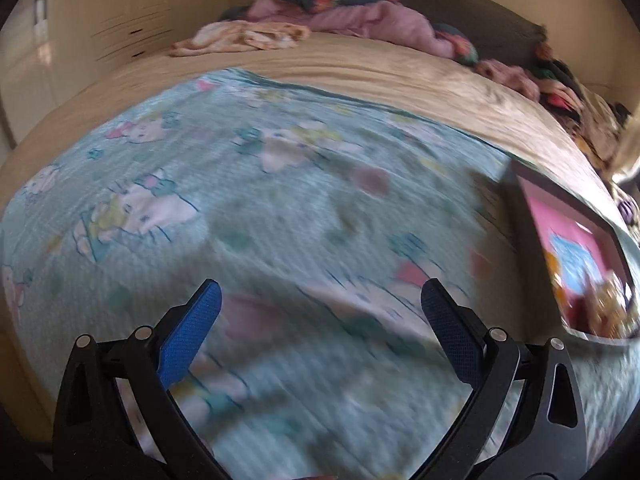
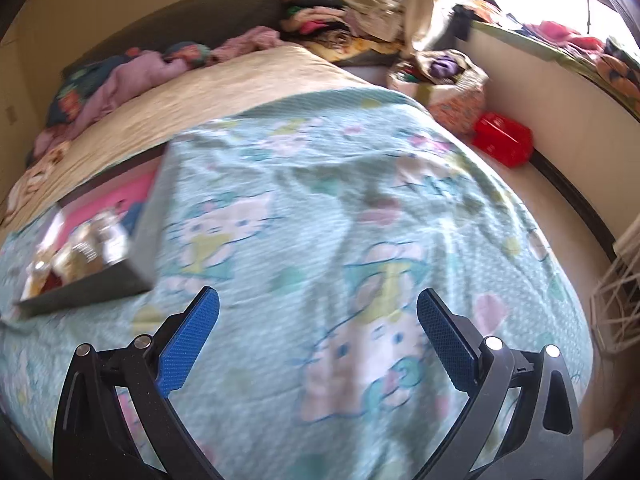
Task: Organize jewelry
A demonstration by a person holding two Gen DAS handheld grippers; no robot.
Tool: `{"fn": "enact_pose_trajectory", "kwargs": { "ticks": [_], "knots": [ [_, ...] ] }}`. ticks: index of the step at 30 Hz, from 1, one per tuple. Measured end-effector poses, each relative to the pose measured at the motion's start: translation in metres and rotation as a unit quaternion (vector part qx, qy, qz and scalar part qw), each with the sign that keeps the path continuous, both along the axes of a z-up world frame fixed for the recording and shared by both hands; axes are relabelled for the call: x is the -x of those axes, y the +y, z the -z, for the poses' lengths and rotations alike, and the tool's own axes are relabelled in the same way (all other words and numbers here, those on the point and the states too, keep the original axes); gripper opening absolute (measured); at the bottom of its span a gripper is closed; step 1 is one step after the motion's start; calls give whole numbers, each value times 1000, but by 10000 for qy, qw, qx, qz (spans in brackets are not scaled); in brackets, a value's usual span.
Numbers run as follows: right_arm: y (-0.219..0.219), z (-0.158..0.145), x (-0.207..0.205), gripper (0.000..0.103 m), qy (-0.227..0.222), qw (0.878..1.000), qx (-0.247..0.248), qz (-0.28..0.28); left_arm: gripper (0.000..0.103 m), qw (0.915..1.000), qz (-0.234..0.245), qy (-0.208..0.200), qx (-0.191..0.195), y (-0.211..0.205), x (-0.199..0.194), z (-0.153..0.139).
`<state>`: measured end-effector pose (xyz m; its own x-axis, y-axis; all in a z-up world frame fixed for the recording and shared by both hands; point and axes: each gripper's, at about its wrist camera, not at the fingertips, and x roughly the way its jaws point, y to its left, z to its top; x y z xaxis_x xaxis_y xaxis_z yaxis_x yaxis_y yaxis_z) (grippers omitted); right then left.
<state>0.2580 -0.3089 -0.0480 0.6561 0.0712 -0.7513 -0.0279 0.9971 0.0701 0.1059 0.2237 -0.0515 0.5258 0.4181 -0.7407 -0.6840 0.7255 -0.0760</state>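
Jewelry (image 2: 76, 256) — blurry, perhaps — left of fingers (image 2: 188, 344)

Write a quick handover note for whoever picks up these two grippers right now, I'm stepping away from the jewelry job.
Left gripper: open, empty, over the cartoon-print sheet.
Right gripper: open, empty, over the same sheet.
The grey tray with a pink lining lies on the bed between the two grippers; a blurred heap of gold and silver jewelry sits at its near end.
Done: nothing that shows.
Left: sort the heap; the pieces are too blurred to tell apart.
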Motion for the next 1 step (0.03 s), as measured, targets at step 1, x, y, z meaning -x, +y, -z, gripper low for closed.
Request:
{"fn": "enact_pose_trajectory", "kwargs": {
  "ticks": [1],
  "knots": [
    [-12, 4, -15, 98, -4, 9998, 59, 174, 93, 9998, -188, 4, -48, 17, -5, 3]
  ]
}}
